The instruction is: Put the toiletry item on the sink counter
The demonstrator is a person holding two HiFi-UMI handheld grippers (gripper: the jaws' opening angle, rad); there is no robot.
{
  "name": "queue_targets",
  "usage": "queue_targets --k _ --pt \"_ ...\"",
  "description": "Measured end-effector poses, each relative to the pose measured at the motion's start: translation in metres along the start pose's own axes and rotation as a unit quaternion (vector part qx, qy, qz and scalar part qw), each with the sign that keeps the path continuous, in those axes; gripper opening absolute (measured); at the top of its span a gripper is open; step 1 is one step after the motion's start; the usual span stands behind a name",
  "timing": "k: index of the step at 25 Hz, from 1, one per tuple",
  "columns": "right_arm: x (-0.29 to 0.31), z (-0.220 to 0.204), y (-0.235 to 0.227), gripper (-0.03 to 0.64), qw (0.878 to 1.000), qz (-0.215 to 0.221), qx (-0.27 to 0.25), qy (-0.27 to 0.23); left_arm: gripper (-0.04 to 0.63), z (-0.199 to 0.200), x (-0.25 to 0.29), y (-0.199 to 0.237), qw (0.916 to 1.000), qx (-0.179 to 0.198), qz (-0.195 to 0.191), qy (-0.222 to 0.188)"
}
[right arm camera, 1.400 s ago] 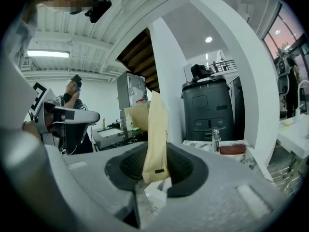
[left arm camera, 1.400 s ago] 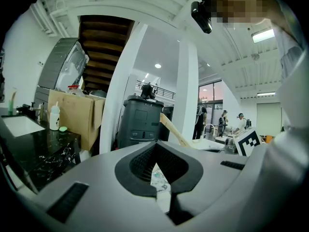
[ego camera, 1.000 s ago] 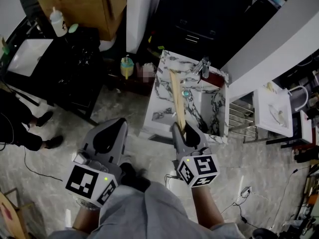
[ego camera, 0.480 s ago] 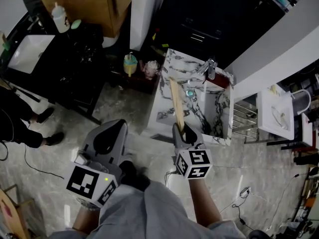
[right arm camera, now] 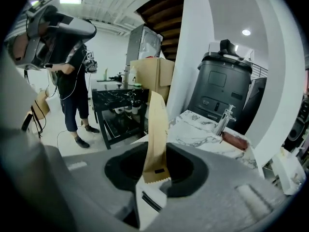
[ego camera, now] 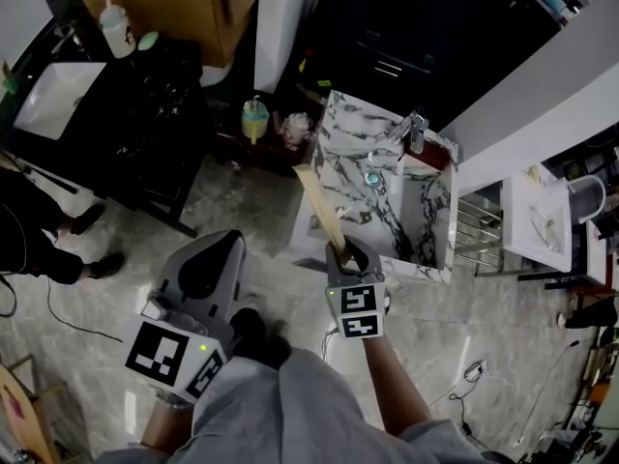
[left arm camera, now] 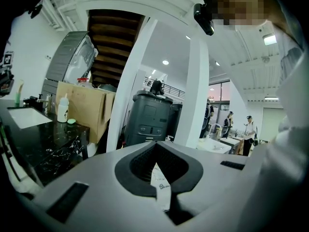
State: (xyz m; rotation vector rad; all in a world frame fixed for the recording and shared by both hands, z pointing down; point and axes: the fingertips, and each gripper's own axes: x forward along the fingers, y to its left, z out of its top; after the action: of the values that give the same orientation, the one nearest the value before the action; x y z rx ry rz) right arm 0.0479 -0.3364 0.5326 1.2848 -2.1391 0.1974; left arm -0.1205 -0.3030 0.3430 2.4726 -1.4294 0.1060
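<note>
Right tongs (ego camera: 340, 251) clenched on the kraft-paper packet's (ego camera: 319, 209) lower end; left tongs (ego camera: 207, 271) closed, empty; recommend laying the packet flat on the marble desk's (ego camera: 337, 126) left margin, clear of the basin (ego camera: 414, 209).

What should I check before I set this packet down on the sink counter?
1. Grip: right gripper shut on the tan packet's lower end. Ok.
2. Packet over the marble sink counter: only at its near left corner. Not ok.
3. Landing spot: bare marble left of the basin. Ok.
4. Faucet at the far rim, off the path. Ok.
5. Left gripper shut, empty, away from the counter. Ok.
</note>
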Motion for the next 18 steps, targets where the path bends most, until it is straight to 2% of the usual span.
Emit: queue_targets --k 11,18 --pt "0.029 -0.040 0.005 0.100 0.994 -0.005 -0.022 0.102 0.005 -0.005 -0.001 0.019 0.9999 -0.014 0.005 0.004" --pt "0.038 -0.048 0.005 0.100 0.990 -0.010 -0.040 0.138 0.005 -0.005 0.001 0.024 0.9998 -0.016 0.005 0.007"
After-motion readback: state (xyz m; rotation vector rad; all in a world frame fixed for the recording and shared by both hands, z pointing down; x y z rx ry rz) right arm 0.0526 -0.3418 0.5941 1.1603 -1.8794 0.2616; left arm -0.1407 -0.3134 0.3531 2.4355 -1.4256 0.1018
